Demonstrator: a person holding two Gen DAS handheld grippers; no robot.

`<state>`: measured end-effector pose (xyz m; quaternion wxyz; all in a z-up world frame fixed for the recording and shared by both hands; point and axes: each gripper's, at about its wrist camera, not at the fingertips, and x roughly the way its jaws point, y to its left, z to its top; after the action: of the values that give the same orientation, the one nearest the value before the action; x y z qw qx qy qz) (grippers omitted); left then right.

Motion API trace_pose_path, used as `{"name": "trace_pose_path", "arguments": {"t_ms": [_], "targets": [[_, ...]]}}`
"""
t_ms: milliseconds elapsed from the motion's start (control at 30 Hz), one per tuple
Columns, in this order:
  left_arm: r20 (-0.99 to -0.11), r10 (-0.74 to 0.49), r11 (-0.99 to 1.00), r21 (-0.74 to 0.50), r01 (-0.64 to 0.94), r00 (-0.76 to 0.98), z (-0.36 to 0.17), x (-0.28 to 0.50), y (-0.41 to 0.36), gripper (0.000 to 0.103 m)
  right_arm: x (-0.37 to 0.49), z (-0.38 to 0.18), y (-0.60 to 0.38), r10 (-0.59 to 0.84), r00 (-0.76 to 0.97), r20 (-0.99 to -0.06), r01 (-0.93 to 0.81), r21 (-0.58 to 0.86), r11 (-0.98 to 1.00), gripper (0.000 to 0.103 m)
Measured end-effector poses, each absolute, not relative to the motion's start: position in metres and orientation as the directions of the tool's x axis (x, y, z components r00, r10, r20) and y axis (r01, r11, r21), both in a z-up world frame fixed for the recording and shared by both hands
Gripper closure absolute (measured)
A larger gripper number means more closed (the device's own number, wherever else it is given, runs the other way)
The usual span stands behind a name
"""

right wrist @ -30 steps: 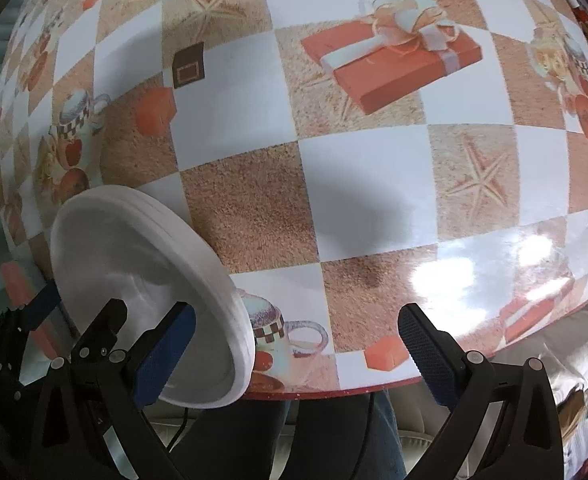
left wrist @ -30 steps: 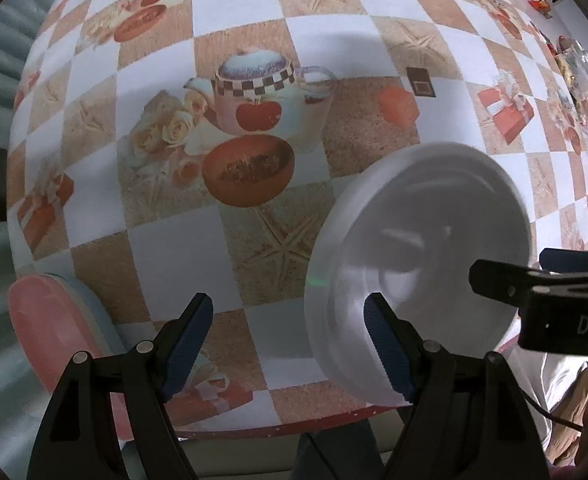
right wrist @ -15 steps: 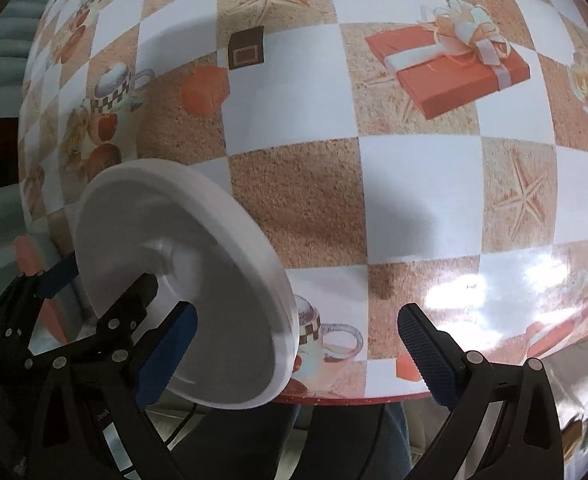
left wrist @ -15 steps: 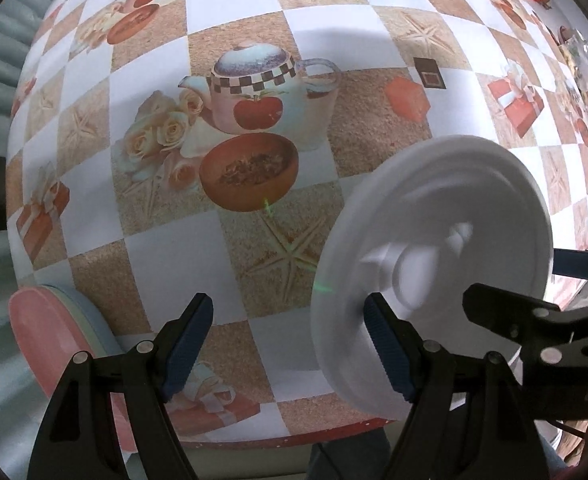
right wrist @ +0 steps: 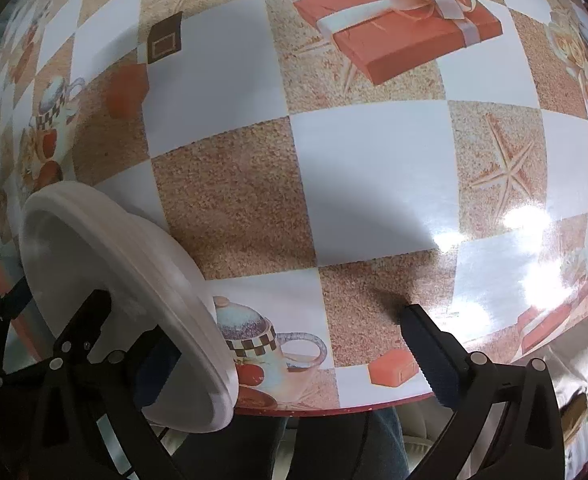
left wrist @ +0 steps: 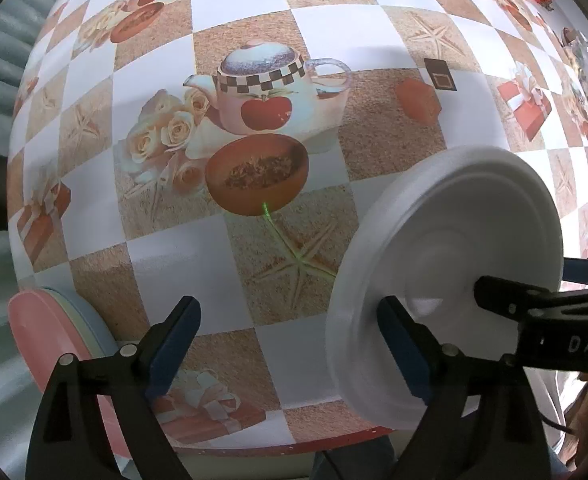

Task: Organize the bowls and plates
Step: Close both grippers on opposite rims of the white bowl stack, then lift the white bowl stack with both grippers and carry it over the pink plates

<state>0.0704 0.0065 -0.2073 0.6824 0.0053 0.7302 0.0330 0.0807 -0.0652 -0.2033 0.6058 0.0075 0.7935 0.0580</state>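
A white plate [left wrist: 450, 264] stands on edge, tilted, over the near edge of the patterned table [left wrist: 334, 28]. It is pinched between my left gripper's right finger [left wrist: 404, 350] and my right gripper's left finger [right wrist: 155, 370]. It also shows in the right wrist view [right wrist: 105, 280]. My left gripper [left wrist: 289, 344] is wide open, with nothing between its fingers. My right gripper [right wrist: 289, 356] is wide open too. A stack of plates, pink one [left wrist: 49, 344] outermost, stands on edge at the table's near left edge.
The table is covered by a checkered cloth printed with teapots, gift boxes and starfish. A green laser line [left wrist: 289, 240] falls on the cloth. A person's legs [right wrist: 334, 448] are below the table's front edge. Clutter [left wrist: 566, 36] lies at the far right.
Both grippers have moved the white plate a little forward over the table edge. The plate stays on edge between the two grippers.
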Motion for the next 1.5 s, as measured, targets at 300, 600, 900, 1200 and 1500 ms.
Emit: {"name": "trace_pose_path", "arguments": {"t_ms": [300,600,900,1200,1500], "targets": [[-0.997,0.059,0.998,0.058,0.015,-0.049,-0.200,0.070,-0.007,0.026,0.087,-0.205,-0.055,0.085,-0.256,-0.963,-0.089,0.111,0.990,0.011],[-0.998,-0.027,0.999,-0.029,0.037,-0.061,-0.194,0.075,-0.025,0.074,0.088,-0.195,-0.036,0.206,-0.265,-0.942,-0.108,0.242,0.964,0.080],[-0.998,-0.033,0.999,-0.033,0.005,-0.060,-0.196,0.062,-0.016,0.073,0.076,-0.196,-0.004,0.178,-0.274,-0.945,-0.134,0.220,0.966,0.080],[-0.998,-0.015,0.998,-0.012,-0.064,-0.055,-0.198,0.045,0.026,0.071,0.064,-0.198,0.062,0.157,-0.282,-0.946,-0.220,0.223,0.950,0.080],[-0.999,-0.022,0.992,-0.016,-0.124,-0.047,-0.199,0.033,0.049,0.071,0.053,-0.200,0.111,0.133,-0.276,-0.952,-0.280,0.212,0.936,0.080]]}}
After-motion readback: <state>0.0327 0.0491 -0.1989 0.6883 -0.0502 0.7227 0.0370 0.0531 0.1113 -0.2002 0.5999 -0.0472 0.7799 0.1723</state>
